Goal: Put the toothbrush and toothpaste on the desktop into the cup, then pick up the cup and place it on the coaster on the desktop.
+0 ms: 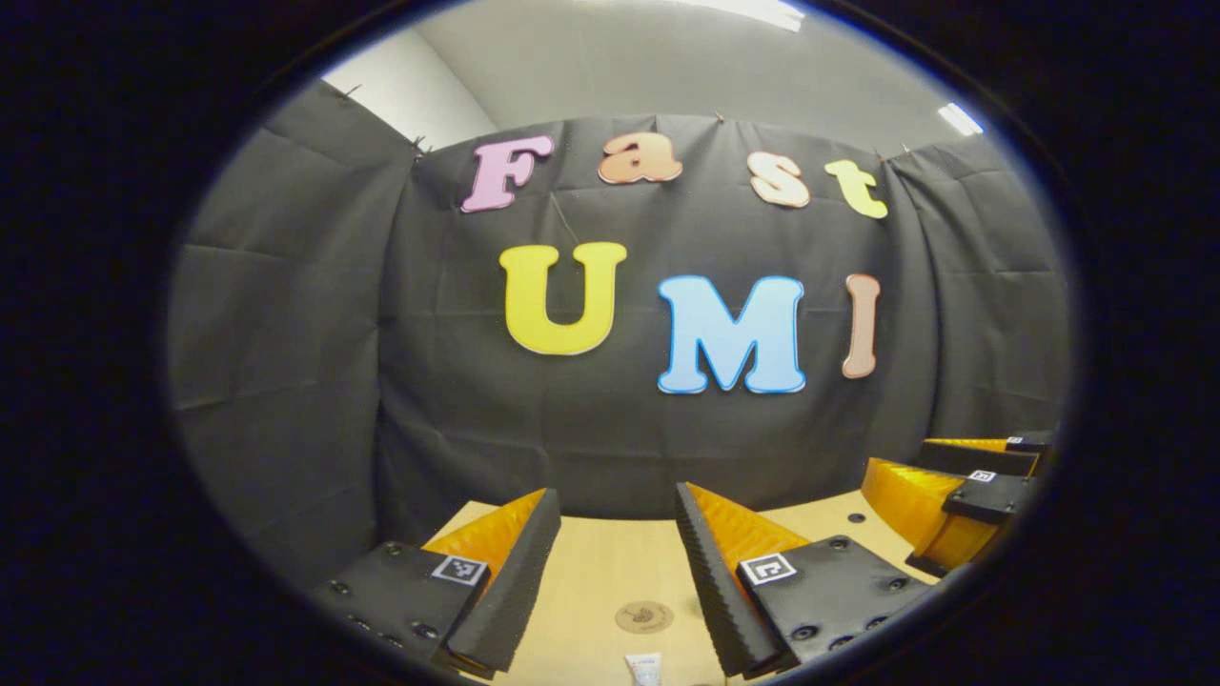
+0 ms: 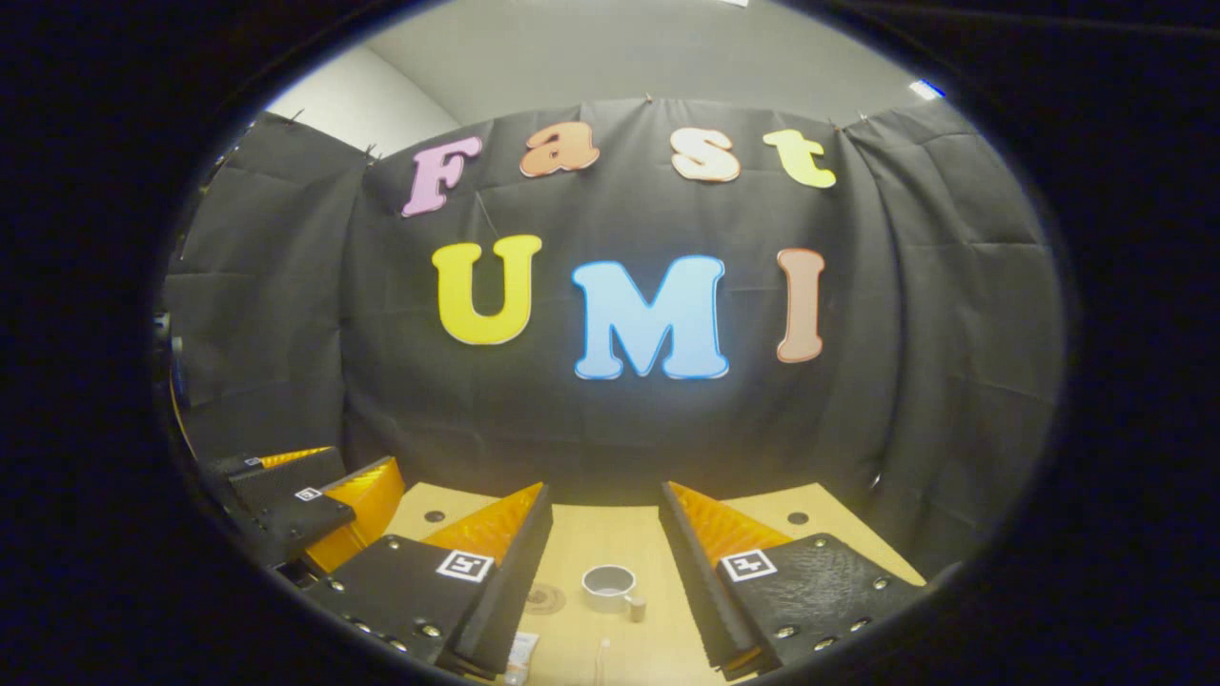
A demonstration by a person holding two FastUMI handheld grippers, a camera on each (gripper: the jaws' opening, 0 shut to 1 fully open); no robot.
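Hovering wide open and empty above the tabletop [image 2: 610,543], two claws, left [image 1: 618,581] and right [image 2: 602,572], frame one cup [image 2: 610,585], one coaster [image 1: 644,616], one toothpaste tube [image 1: 644,669] and one toothbrush [image 2: 602,657].

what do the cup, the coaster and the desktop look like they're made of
Cup: likely glazed ceramic or plastic, smooth pale grey, with a small handle. Coaster: probably wood or cork, a flat matte tan disc with a dark mark. Desktop: light wood-look board, matte; grain too faint to confirm.
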